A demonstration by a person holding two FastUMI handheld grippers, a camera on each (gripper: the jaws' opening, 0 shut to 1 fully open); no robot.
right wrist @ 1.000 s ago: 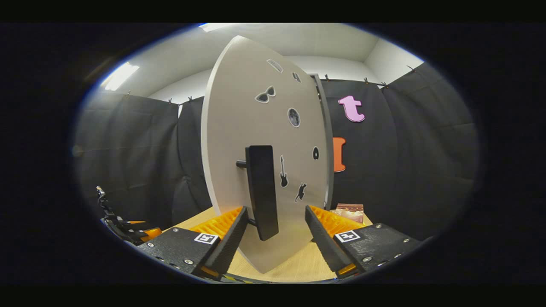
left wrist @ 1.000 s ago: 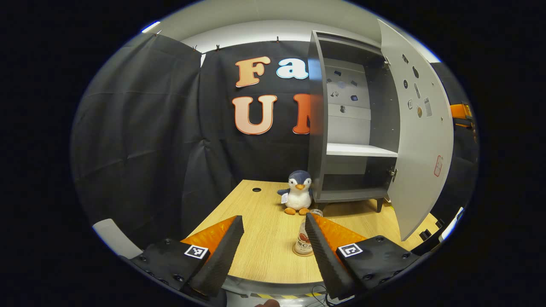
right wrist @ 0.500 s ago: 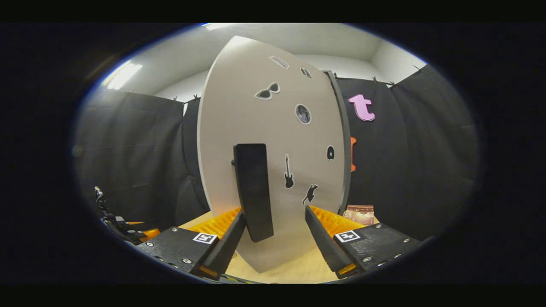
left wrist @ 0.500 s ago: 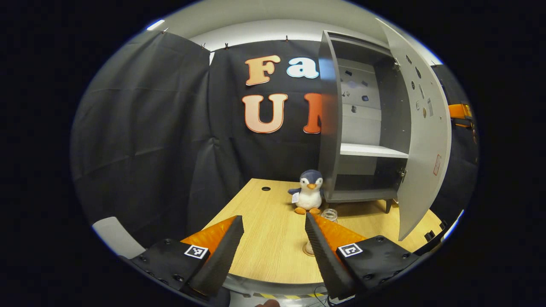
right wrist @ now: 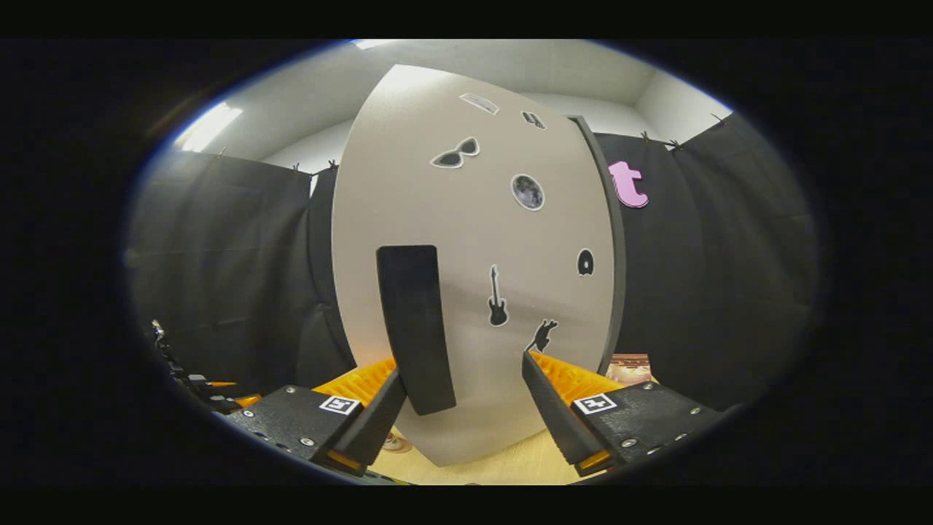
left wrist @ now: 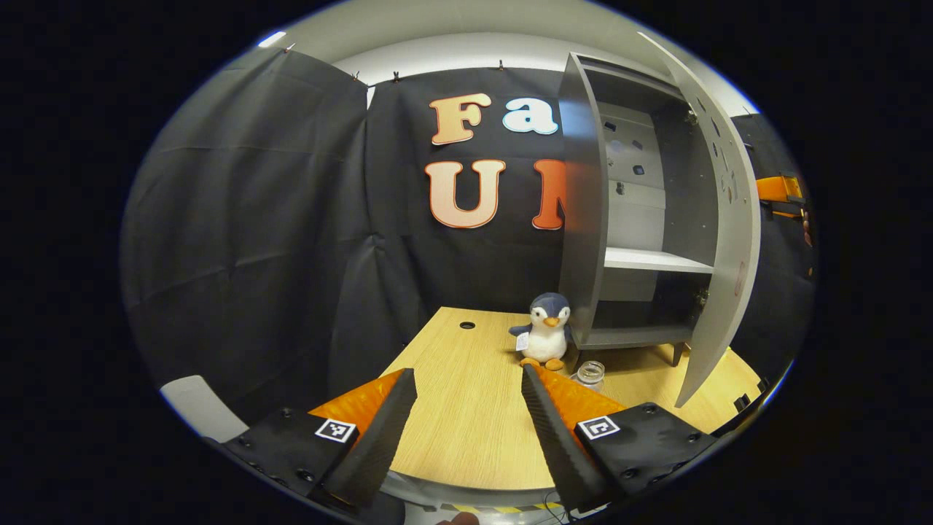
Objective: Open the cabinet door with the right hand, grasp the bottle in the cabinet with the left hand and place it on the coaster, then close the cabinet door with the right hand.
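At lower centre of the right gripper view, the right hand-held gripper point(right wrist: 461, 397) stands wide around the cabinet door's point(right wrist: 474, 240) handle point(right wrist: 414, 328); an unclamped push could slip. The door has swung further shut. The left hand-held gripper point(left wrist: 466, 408) is wide, empty; the bottle point(left wrist: 589, 375) stands on the desk point(left wrist: 466, 437).

Black screwed gripper bodies point(left wrist: 466, 426) bear square tag markers.
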